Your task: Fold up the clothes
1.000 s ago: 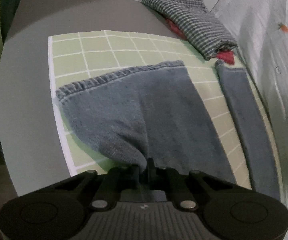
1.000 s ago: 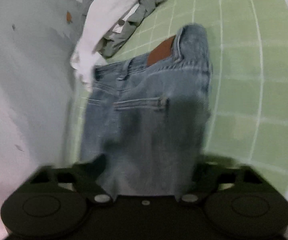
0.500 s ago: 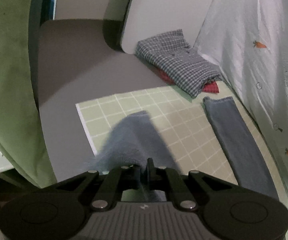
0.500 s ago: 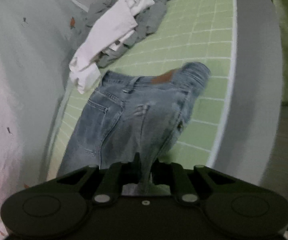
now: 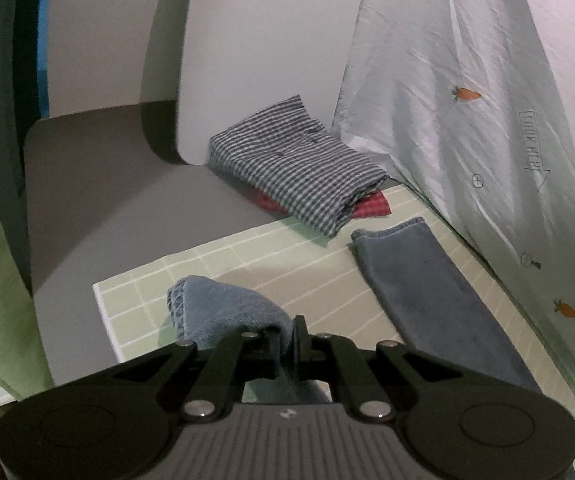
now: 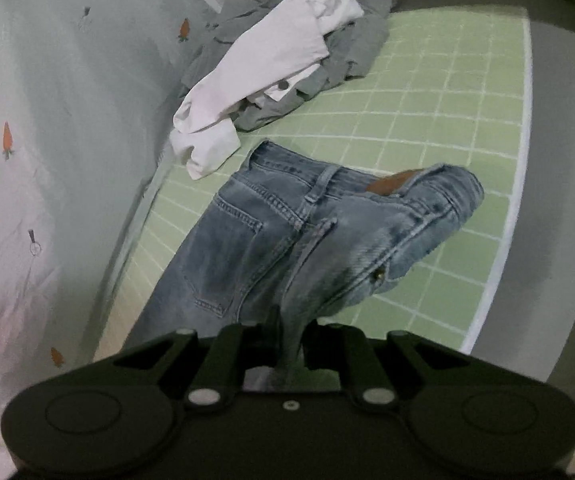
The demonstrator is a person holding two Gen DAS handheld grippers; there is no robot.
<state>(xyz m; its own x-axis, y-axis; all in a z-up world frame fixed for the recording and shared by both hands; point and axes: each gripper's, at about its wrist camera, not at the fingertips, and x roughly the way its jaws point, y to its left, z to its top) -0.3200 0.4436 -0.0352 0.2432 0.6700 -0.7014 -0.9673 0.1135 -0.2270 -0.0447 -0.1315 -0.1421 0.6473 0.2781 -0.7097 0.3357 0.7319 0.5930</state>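
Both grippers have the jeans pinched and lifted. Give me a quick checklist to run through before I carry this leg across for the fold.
1. Left gripper shut on the hem end of the blue denim jeans: ok.
2. Right gripper shut on denim near the waist, below the brown leather patch: ok.
3. Other jeans leg lying flat on the green grid mat: ok.
4. Folded grey checked shirt apart from the jeans: ok.
5. Crumpled white garment apart from the waistband: ok, but close.
6. Fabric between the two grips free of twist: cannot tell.
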